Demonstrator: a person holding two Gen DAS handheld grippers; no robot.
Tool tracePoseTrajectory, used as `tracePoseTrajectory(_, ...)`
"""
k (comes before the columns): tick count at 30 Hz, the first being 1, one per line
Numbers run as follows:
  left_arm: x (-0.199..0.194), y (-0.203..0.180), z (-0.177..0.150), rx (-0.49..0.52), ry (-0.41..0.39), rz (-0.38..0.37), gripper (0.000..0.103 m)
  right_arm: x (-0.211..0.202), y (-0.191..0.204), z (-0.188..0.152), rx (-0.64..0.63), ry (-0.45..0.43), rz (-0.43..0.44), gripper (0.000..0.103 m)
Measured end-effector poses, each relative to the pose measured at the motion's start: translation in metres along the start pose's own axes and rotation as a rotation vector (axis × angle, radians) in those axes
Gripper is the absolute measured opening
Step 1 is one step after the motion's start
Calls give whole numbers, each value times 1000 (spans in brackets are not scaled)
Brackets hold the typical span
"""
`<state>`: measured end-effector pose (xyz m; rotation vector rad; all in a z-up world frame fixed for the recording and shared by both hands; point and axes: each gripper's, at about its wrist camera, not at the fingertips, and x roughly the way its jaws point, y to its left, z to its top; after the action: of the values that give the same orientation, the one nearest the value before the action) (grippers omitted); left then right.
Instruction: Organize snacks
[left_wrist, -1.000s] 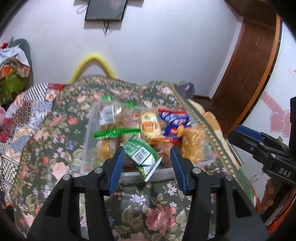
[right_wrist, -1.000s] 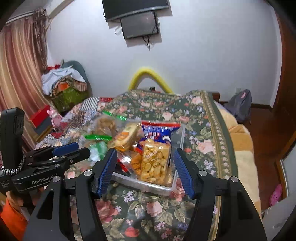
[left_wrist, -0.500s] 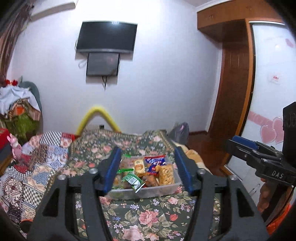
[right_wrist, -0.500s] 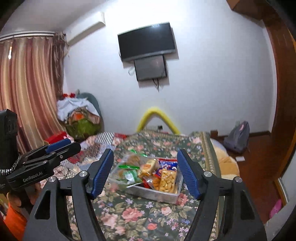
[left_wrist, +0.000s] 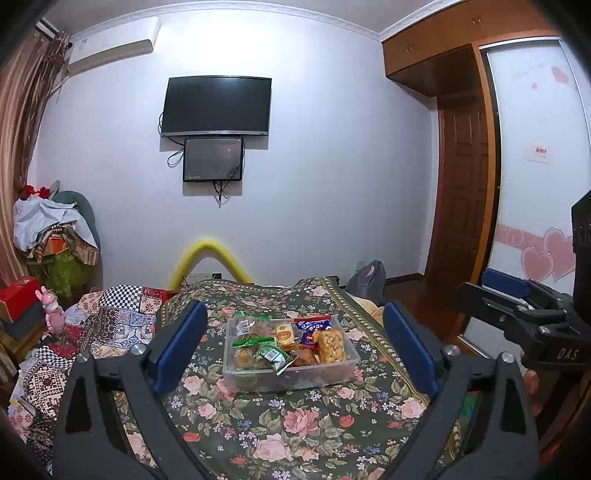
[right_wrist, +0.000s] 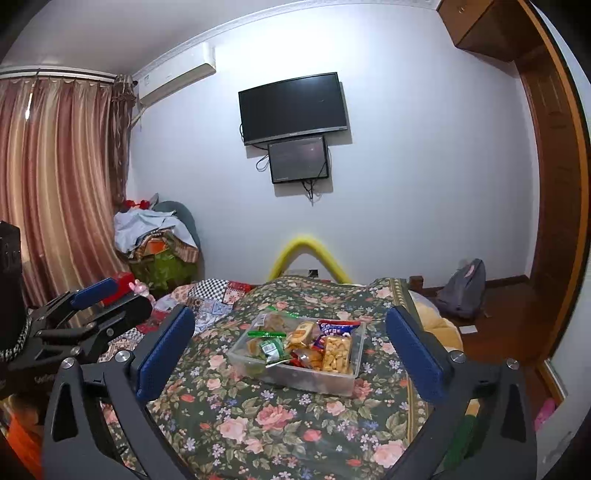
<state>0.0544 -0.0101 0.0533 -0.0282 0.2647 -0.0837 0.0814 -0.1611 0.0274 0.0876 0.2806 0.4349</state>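
Sitting on the flowered bed cover (left_wrist: 295, 435), the clear plastic box (left_wrist: 291, 374) of light, crinkly, slippery snack packets (left_wrist: 286, 341) looks rigid enough to lift by its long walls, while the left gripper (left_wrist: 291, 347) and right gripper (right_wrist: 291, 350) have just spread their jaws wide, empty.

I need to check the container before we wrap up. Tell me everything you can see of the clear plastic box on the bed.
The plastic box is a shallow rectangular tub of clear plastic with no lid on it. It sits flat on the floral bedspread, slightly skewed to the cameras. Inside are packed snacks, piled above the rim: a green-labelled packet, a bag of golden crackers, a blue and red packet and some clear-wrapped pastries. Nothing but the bedspread touches it; neither gripper does.
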Motion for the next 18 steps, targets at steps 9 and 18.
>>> tracePoseTrajectory(9,-3,0,-4,-3,-2,4,100,-6,2,-8,-12,8,-18,103)
tracePoseTrajectory(18,-2,-4,-6,5,-4,11,100,-7,2,-8,-18,8,-30,103)
